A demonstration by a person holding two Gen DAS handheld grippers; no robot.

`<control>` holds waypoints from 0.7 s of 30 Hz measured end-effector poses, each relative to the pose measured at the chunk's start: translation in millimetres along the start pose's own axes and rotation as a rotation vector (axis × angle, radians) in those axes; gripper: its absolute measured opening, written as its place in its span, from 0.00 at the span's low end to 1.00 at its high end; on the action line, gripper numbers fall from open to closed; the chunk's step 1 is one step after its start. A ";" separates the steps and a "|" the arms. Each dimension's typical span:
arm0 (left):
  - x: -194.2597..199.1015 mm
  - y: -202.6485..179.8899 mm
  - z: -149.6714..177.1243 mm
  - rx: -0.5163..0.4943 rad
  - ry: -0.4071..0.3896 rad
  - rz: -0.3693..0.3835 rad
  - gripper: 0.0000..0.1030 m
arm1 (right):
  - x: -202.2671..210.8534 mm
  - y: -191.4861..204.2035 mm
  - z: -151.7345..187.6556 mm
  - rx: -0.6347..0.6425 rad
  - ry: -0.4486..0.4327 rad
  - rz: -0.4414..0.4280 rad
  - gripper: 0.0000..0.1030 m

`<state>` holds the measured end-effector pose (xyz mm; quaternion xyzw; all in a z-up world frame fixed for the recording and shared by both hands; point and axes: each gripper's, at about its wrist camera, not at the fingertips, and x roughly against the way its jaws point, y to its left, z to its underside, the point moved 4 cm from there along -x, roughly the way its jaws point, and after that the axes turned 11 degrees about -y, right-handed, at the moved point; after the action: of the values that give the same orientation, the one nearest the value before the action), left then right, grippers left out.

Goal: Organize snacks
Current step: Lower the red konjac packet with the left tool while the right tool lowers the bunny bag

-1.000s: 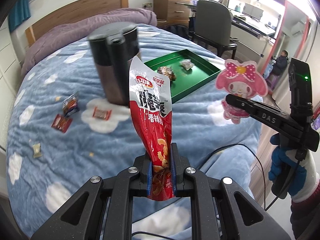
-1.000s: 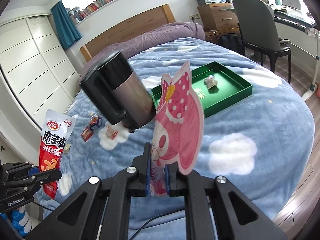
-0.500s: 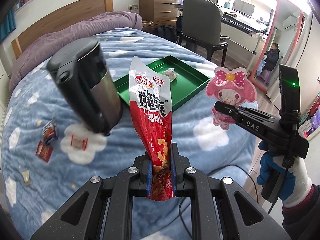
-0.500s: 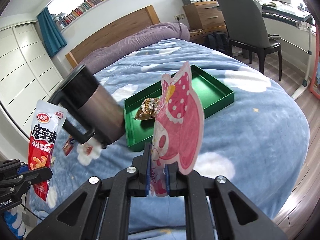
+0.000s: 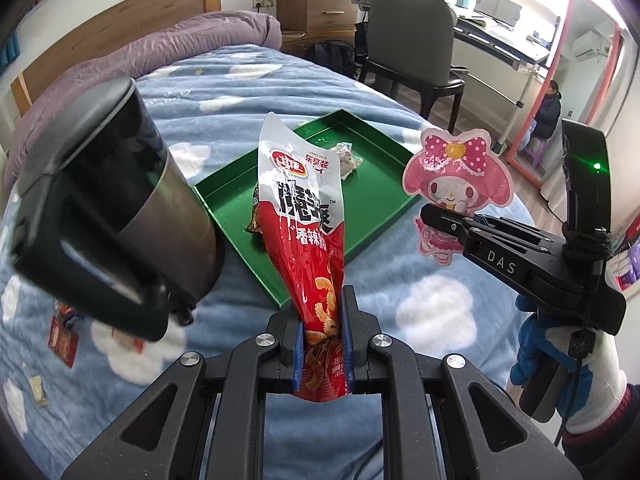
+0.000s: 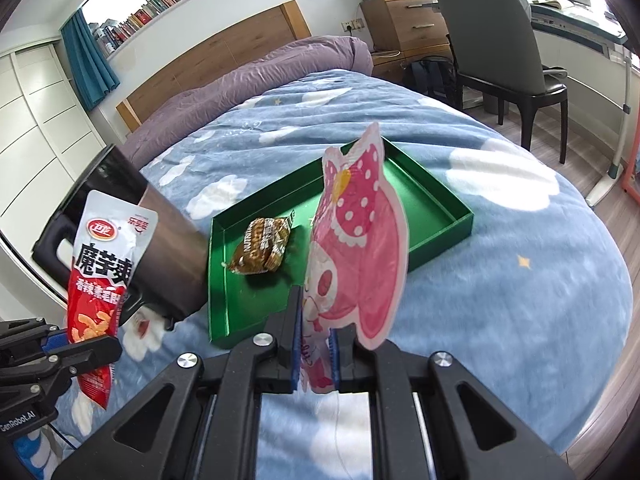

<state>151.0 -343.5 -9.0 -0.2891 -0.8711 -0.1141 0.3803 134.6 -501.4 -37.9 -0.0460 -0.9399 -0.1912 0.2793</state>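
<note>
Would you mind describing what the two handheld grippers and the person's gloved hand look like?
Both grippers are matte black with silver bolts and blue pads. The right gripper reads "DAS" in white, carries an upright black module with a green light, and trails a black cable. The left gripper reads "GenRobot.AI". The right hand wears a blue-and-white glove and dark sleeve.

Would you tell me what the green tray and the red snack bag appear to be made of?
Green tray: probably painted card or thin metal; thin, crisp folded walls with a satin sheen. Red snack bag: glossy plastic or foil film, judging by its glare and creases.
</note>
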 end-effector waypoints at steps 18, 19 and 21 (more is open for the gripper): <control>-82.8 17.3 -9.5 0.039 0.062 -0.022 0.12 | -93.5 -4.5 -20.0 0.044 0.046 0.013 0.00; -85.2 18.6 -8.8 0.042 0.064 -0.025 0.12 | -97.3 -4.8 -19.2 0.045 0.050 0.013 0.00; -92.7 22.6 -7.7 0.049 0.071 -0.031 0.12 | -105.7 -4.9 -17.1 0.049 0.060 0.016 0.00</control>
<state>219.4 -367.1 -71.8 -0.2618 -0.8640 -0.1086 0.4161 231.1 -510.4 -83.7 -0.0409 -0.9351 -0.1672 0.3097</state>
